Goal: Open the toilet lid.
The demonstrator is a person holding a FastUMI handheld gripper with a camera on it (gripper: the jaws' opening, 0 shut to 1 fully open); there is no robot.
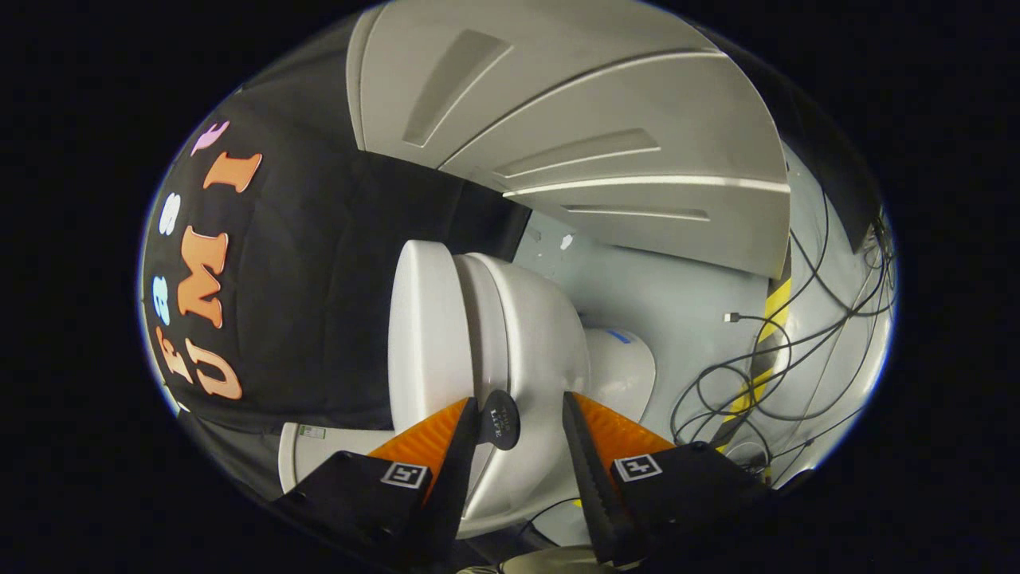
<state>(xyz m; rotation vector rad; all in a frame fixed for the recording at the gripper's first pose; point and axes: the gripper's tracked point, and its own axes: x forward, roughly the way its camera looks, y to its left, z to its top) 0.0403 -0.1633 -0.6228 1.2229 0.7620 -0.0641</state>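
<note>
The gripper (519,430) has its fingers spread, empty, either side of the lid (426,335) tab (500,418); closing off-centre could let it slip.

The round black tab (500,418) bears small, unreadable print.

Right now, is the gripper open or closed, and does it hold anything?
Gripper: open, holding nothing; its fingers stand apart on either side of the small black round lift tab on the white toilet lid.
</note>
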